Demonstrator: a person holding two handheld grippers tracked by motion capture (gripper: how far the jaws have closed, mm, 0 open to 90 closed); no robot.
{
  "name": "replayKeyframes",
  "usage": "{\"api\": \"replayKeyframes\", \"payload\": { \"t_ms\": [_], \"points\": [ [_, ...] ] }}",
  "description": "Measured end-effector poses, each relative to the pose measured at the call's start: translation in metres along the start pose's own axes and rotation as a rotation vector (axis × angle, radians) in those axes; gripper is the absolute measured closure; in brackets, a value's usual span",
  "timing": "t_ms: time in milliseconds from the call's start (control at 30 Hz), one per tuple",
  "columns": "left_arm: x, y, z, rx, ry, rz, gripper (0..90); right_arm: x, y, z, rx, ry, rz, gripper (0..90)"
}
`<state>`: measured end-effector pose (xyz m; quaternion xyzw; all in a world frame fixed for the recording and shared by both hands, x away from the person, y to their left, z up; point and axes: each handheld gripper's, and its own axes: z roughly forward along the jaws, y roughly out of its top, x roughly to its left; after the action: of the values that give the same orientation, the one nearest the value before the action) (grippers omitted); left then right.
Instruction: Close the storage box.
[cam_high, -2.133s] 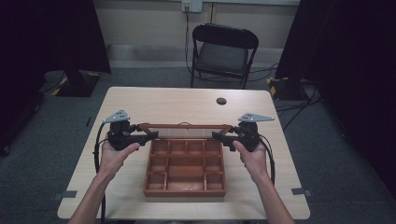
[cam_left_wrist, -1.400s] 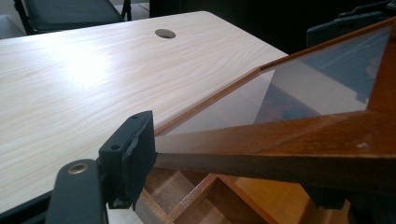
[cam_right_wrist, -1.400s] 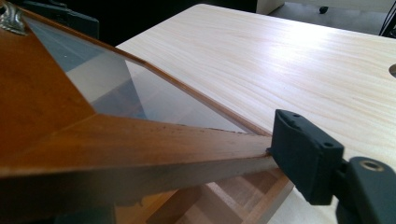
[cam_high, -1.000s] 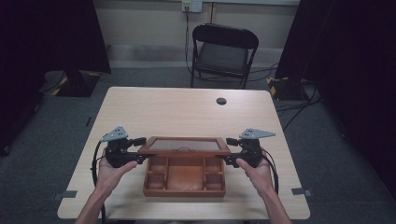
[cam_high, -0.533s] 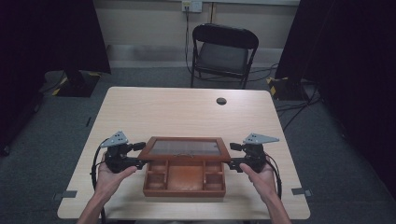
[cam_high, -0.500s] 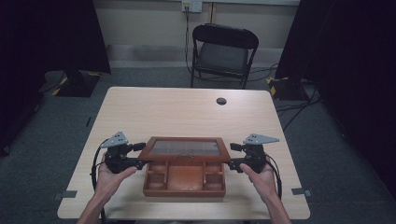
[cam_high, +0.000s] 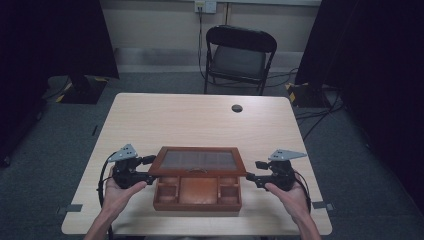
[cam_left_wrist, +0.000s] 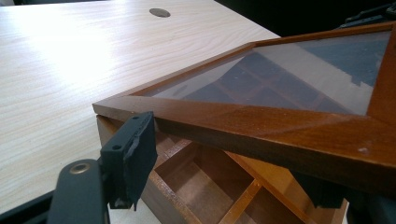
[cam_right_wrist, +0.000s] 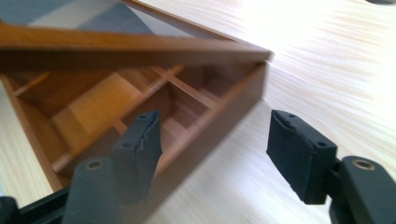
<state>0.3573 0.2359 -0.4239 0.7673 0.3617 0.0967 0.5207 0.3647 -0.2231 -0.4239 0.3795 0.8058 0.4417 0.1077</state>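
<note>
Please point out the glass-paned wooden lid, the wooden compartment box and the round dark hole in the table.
Glass-paned wooden lid (cam_high: 198, 160), high view, on the glass pane.
Wooden compartment box (cam_high: 198, 190), high view, on its middle compartment.
Round dark hole (cam_high: 237, 108), high view, on its centre.

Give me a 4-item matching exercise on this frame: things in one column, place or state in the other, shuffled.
Things:
1. glass lid
2. left gripper
3. right gripper
4. folding chair

Places or states:
A. jaws apart, beside the box's right wall
B. on the floor beyond the far edge of the table
C. tilted partway down over the compartments of the wooden box
D. at the lid's left corner, one jaw against the frame's underside

Pairs: 1-C, 2-D, 3-A, 4-B
</note>
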Motion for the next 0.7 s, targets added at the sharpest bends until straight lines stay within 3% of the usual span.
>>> {"api": "replayKeyframes", "payload": {
  "t_ms": [167,433,600,700],
  "points": [
    [0.000,-0.001,0.001,0.002,0.007,0.009,28.2,-0.006,0.005,-0.016,-0.020,-0.023,0.001,39.1],
    [-0.001,-0.007,0.001,0.016,0.004,0.007,28.2,-0.004,0.039,-0.028,-0.061,-0.039,-0.038,42.2],
    [-0.002,-0.011,0.001,0.019,0.001,-0.003,29.0,0.011,0.059,-0.026,-0.075,0.017,-0.085,46.4],
    [-0.003,-0.012,0.001,0.023,0.004,0.004,29.1,0.027,0.069,-0.016,-0.049,0.071,-0.125,49.0]
  ]
}}
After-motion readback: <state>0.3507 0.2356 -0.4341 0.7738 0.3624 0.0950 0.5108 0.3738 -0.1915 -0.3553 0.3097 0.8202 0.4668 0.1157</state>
